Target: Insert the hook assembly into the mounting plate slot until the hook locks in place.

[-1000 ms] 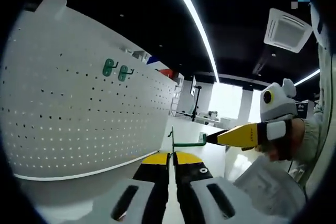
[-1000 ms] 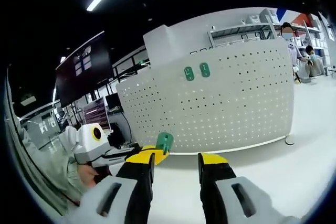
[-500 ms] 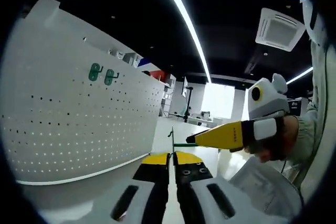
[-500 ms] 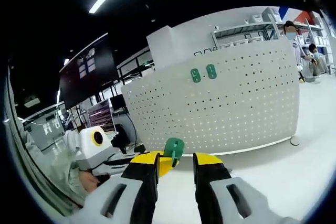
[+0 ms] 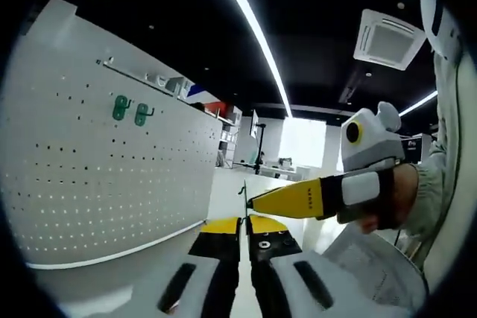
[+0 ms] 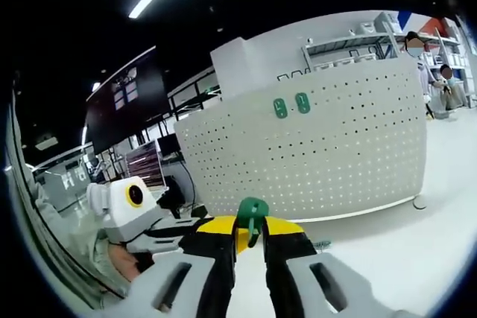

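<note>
A white pegboard mounting plate (image 5: 82,176) (image 6: 335,147) stands upright on the table, with two green hooks (image 5: 128,109) (image 6: 291,104) hanging near its top. A loose green hook (image 6: 252,210) is held in the air in front of it. My right gripper (image 6: 250,227) is shut on this hook's stem. My left gripper (image 5: 244,221) is shut, and the hook's thin edge (image 5: 244,193) sticks up from its tips. In the left gripper view the right gripper's yellow jaw (image 5: 287,200) reaches in to that edge. In the right gripper view the left gripper (image 6: 160,227) lies just left of the hook.
The white table (image 6: 417,258) runs in front of the pegboard. A hand (image 5: 406,195) holds the right gripper. Two people (image 6: 432,72) stand beyond the board's right end, near shelving. A dark screen (image 6: 123,98) hangs at the back left.
My right gripper's jaws have come together on the green hook, from open a second ago. It has slid in toward the left gripper's tips. Both views shifted slightly.
</note>
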### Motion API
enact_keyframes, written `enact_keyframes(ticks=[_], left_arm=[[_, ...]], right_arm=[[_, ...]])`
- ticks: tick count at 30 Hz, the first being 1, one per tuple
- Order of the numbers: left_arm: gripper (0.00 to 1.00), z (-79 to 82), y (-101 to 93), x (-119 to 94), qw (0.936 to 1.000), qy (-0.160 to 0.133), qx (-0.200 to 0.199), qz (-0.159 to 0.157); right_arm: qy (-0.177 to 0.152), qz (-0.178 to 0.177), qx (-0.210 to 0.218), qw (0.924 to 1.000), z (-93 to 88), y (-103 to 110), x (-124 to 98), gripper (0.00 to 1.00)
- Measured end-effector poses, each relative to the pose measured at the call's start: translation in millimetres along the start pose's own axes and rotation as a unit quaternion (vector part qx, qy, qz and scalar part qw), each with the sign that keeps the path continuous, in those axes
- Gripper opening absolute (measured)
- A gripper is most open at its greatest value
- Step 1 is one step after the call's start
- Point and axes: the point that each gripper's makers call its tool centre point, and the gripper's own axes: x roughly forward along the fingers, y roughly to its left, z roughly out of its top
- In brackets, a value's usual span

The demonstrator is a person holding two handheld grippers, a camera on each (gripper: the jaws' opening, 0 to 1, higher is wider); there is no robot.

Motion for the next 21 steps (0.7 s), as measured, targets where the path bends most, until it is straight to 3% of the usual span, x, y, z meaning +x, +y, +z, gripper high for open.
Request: enact_keyframes(ticks=[14, 18, 21], left_arm=[[0.03, -1.4, -2.1, 0.2, 0.9996, 0.003, 0.019, 0.018], [0.03, -0.2, -2.1, 0.7, 0.9993, 0.003, 0.027, 0.027], [0.03, 1.9, -1.5, 0.5, 0.9992, -0.002, 0.027, 0.029]], right_arm=[[-0.006, -0.008, -0.008, 0.9999, -1.0, -1.7, -1.9, 0.03], [-0.010, -0.004, -0.059, 0.9982, 1.3, 5.5, -1.6, 0.01], [-0.013, -0.004, -0.066, 0.9977, 2.9, 5.5, -1.5, 0.01]])
